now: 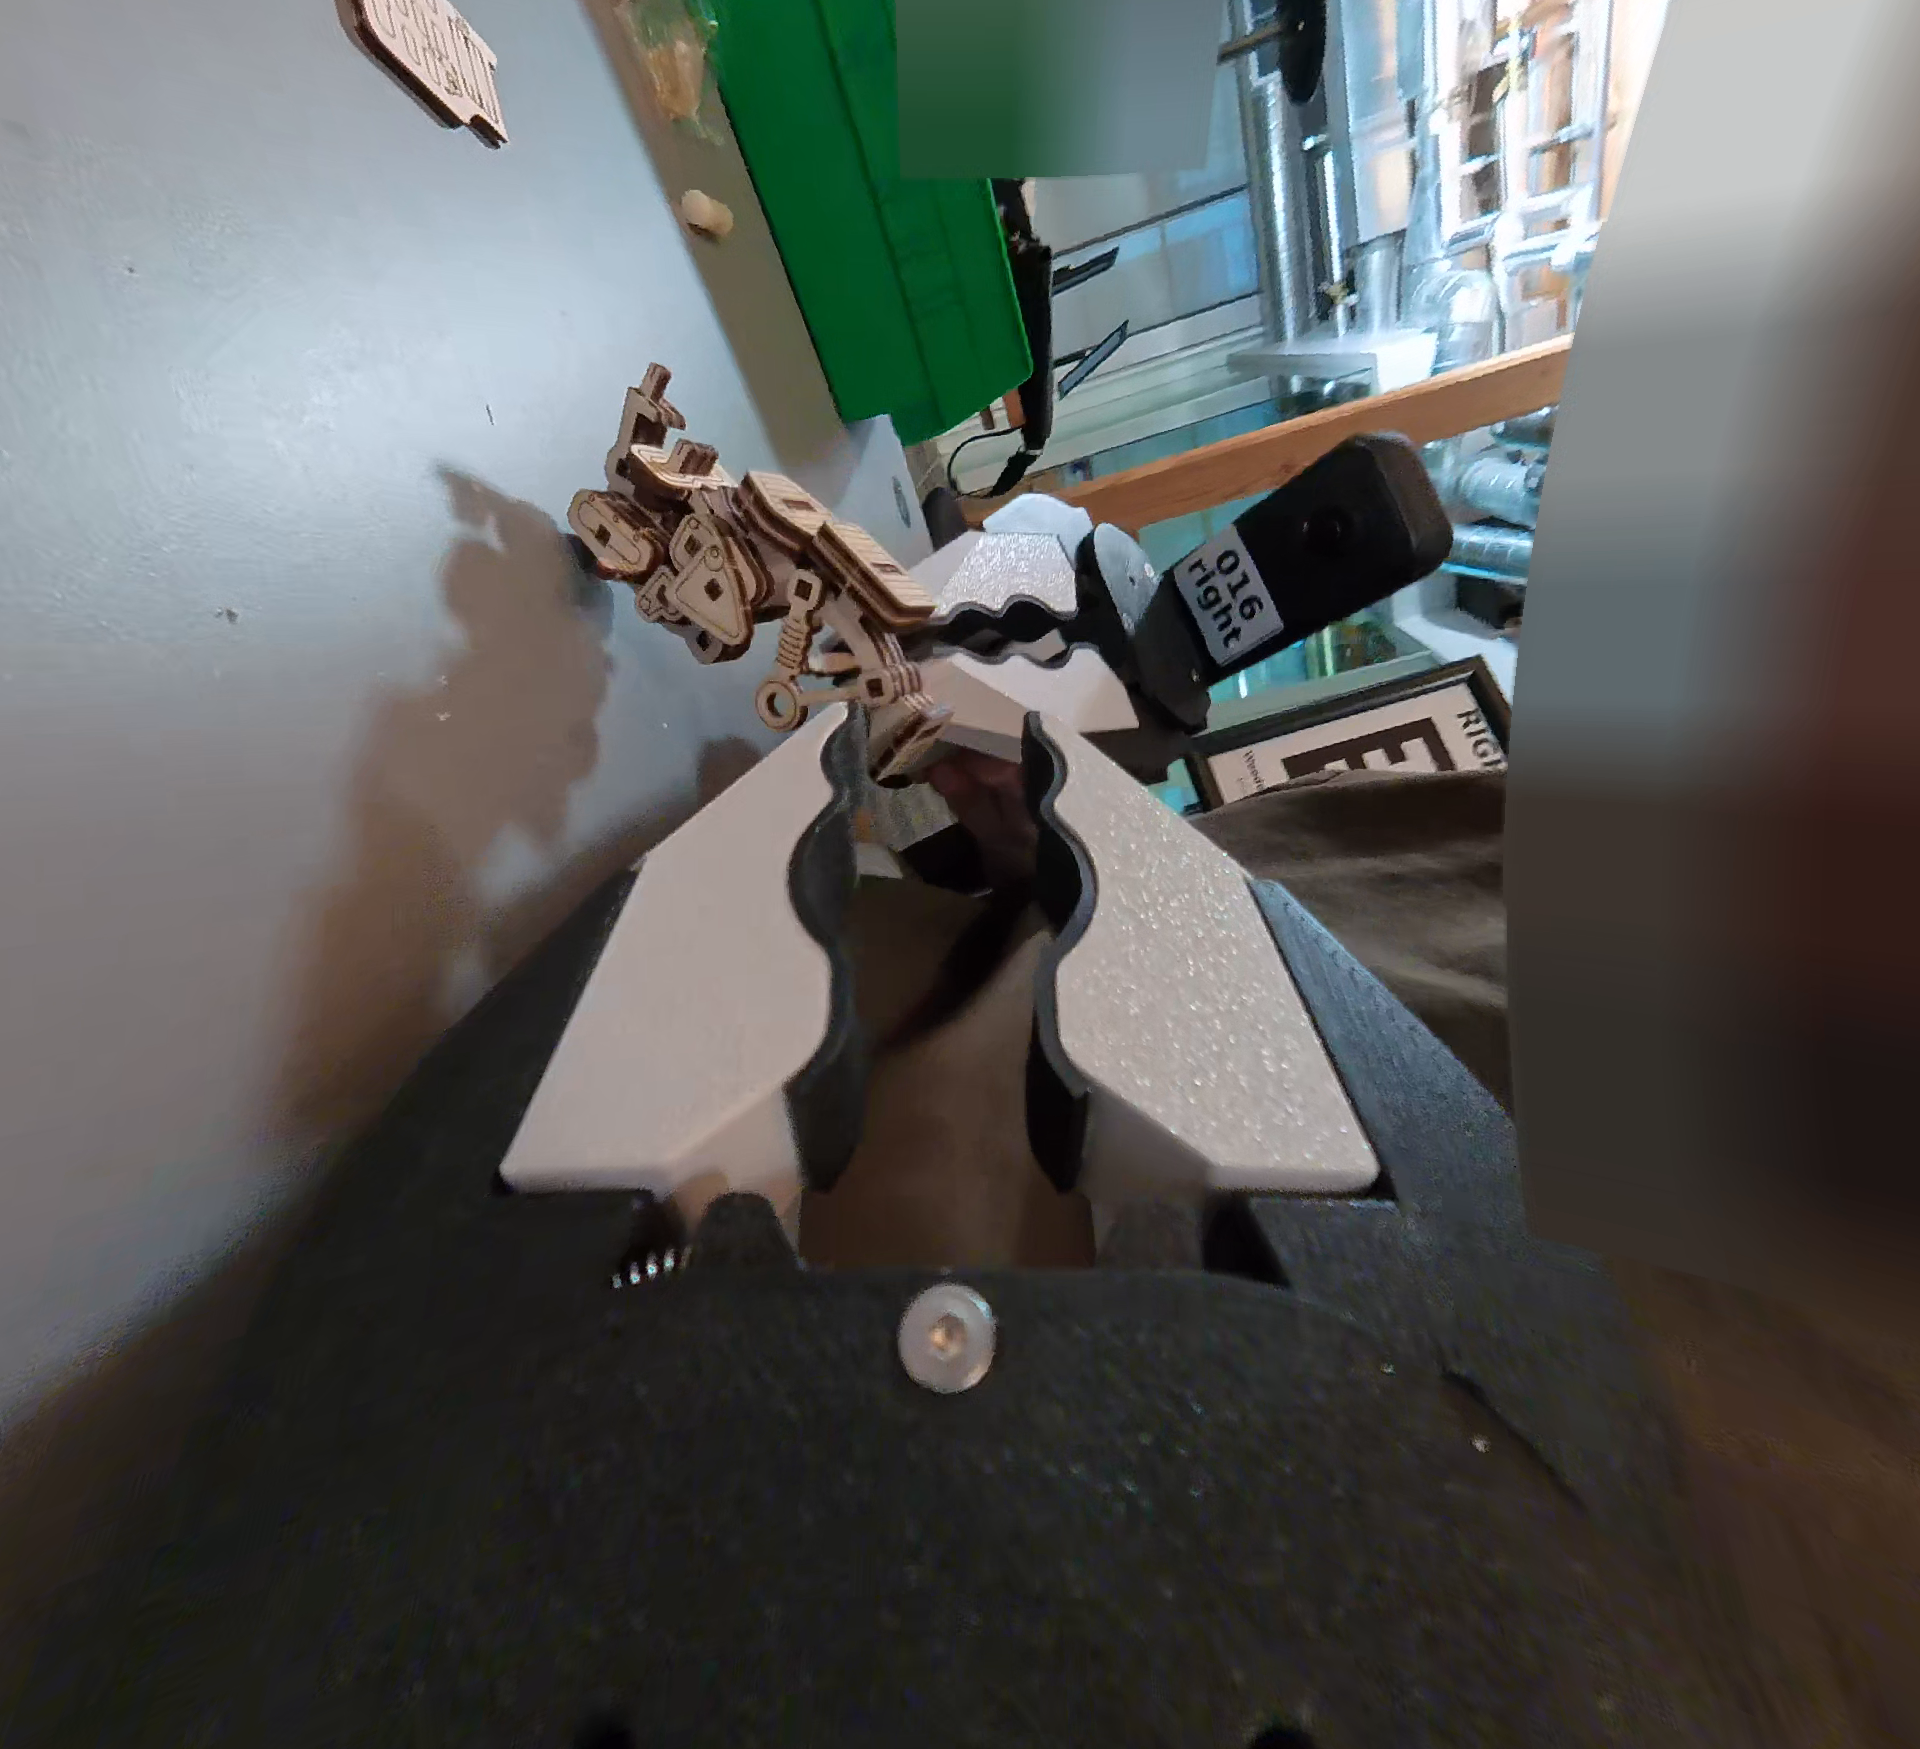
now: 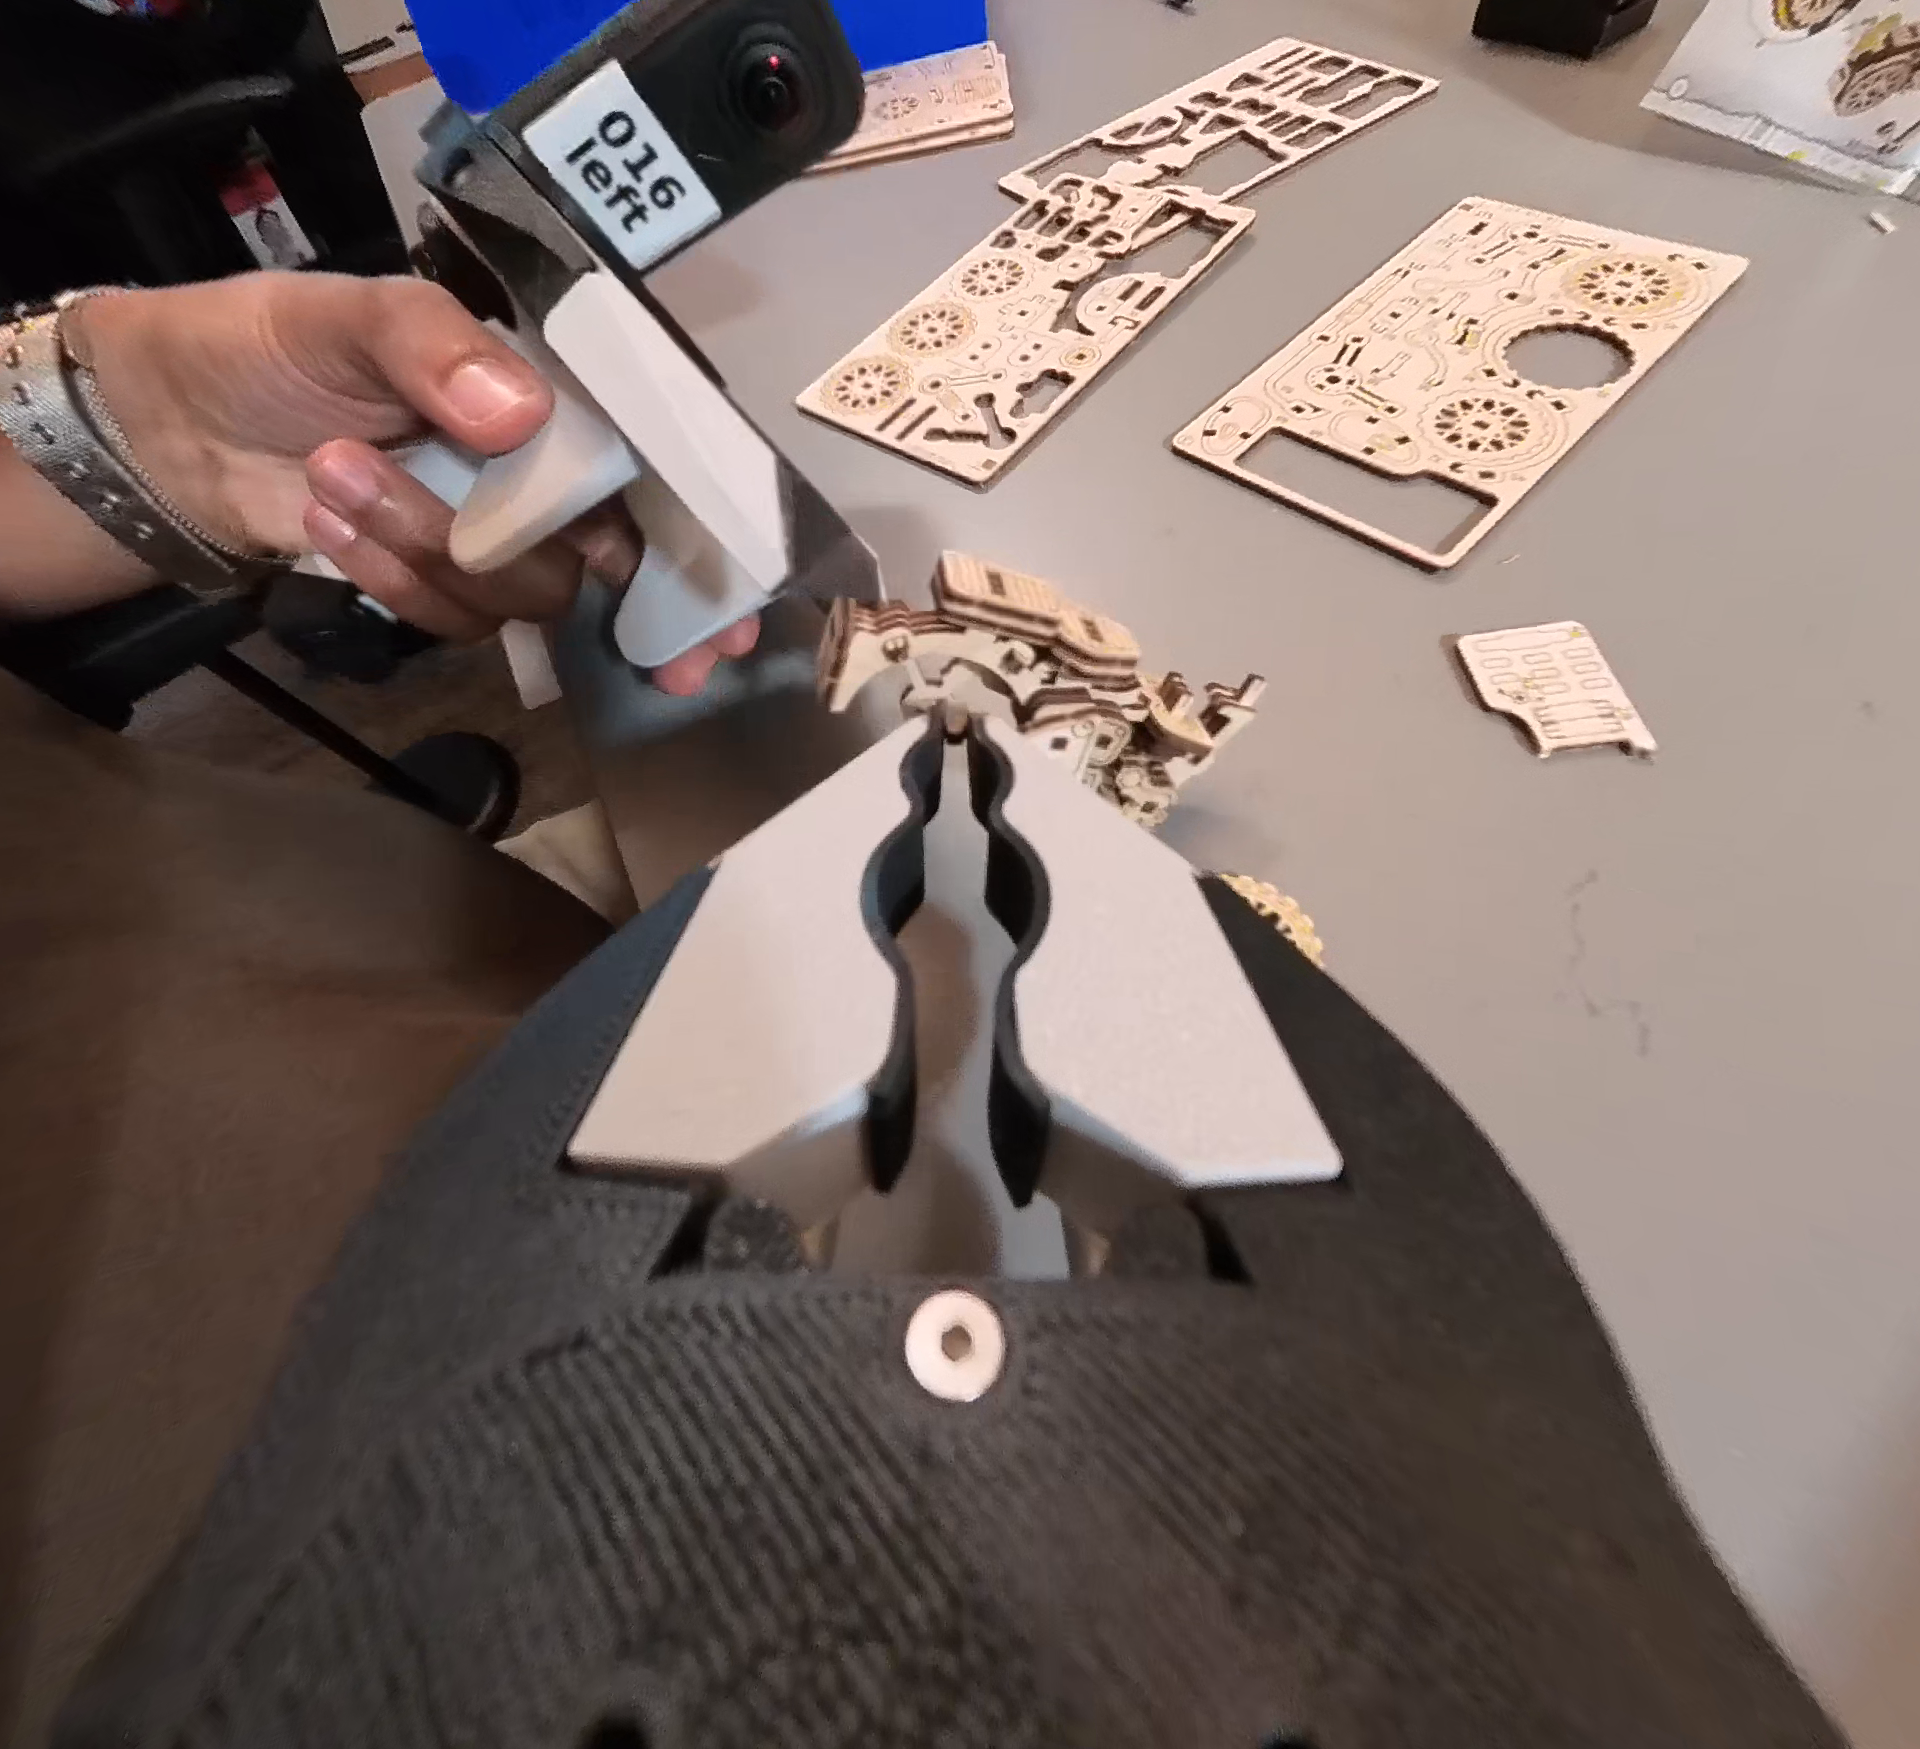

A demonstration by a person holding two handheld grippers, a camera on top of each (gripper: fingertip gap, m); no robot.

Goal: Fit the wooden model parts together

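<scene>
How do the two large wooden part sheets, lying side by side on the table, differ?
The left sheet has many small cut-outs and overlaps an emptied frame; the right sheet has one big round hole and a rectangular one, and lies alone. Both are flat, pale wood with gear patterns.

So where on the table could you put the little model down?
Bare grey table lies right of the model, below the small card. Farther back it is crowded: two punched sheets lie side by side, a third behind them.
</scene>
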